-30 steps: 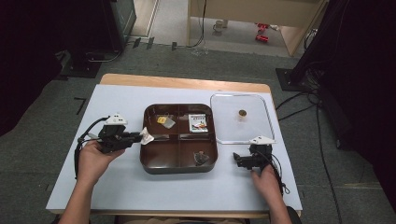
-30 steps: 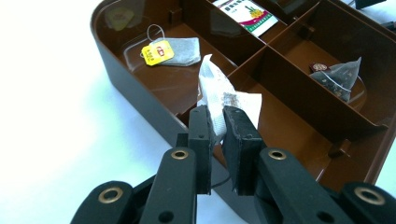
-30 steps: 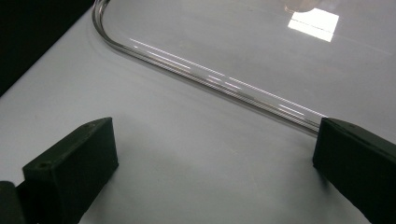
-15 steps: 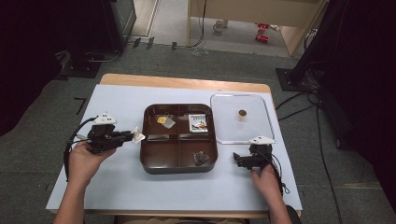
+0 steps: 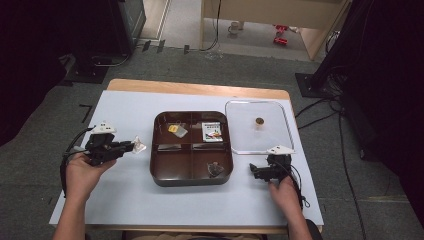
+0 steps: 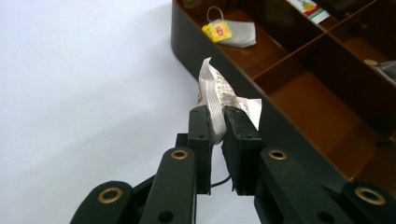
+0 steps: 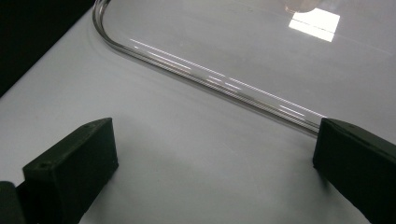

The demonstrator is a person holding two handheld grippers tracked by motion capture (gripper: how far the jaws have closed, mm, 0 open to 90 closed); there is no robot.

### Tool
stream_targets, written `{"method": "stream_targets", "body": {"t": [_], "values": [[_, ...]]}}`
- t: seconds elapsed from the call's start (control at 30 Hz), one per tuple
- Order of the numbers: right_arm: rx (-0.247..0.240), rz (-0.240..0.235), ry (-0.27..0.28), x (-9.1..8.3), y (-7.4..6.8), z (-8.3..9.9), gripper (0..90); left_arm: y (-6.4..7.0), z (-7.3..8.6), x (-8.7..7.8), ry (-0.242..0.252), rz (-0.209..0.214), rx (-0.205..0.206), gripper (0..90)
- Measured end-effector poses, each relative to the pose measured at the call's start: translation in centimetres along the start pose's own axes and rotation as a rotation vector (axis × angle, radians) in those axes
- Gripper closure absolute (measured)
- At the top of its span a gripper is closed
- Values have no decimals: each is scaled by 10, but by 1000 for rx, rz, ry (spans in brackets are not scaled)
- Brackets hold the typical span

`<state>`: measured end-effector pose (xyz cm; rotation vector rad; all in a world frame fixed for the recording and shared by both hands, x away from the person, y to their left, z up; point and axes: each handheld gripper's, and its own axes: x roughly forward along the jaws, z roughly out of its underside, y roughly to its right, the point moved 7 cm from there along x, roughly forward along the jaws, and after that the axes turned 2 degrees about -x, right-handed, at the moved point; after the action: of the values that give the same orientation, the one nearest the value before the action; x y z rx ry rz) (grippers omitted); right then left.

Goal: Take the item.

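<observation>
Left gripper (image 5: 131,146) sits over the white table cover (image 5: 120,200), just left of the brown tray (image 5: 192,177). Its jaws are clamped on a small white sachet (image 6: 219,100), pinched at the lower end. In the left gripper view the sachet stands up from between the jaws, crumpled, with small dark print on its face and one flap folded toward the tray wall.

Judgement on the step in hand: the sachet appears bound for a tray compartment. To do it well, keep the clamp firm until the packet is over the tray's rim, bring it in from above so the loose flap does not catch the wall, and release low — the packet is light and would likely drift if dropped from height.

The tray has four compartments. The far-left one holds a teabag with a yellow tag (image 5: 175,129), the far-right a printed packet (image 5: 212,131), the near-right a small crumpled item (image 5: 215,169); the near-left looks empty.

Clear lid (image 5: 235,145) lies flat right of the tray, a small knob at its centre.

Right gripper (image 5: 255,172) rests on the cover just beside the lid's near edge — jaws wide apart, holding nothing.
</observation>
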<state>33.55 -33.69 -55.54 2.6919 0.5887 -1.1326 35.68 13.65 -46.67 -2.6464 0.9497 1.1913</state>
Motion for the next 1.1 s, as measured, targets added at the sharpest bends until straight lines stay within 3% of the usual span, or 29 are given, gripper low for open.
{"method": "stream_targets", "body": {"t": [0.37,0.63,0.87,1.1], "values": [[-1,1,2,0,0,0,0,-17,8,14,-36,-11,-28,818],[-1,3,3,0,0,0,0,-25,11,27,-79,-23,-20,826],[-5,7,5,0,0,0,0,-37,15,39,-102,-26,-50,825],[-7,10,8,-1,-1,0,0,-39,17,44,-120,-17,-53,784]]}}
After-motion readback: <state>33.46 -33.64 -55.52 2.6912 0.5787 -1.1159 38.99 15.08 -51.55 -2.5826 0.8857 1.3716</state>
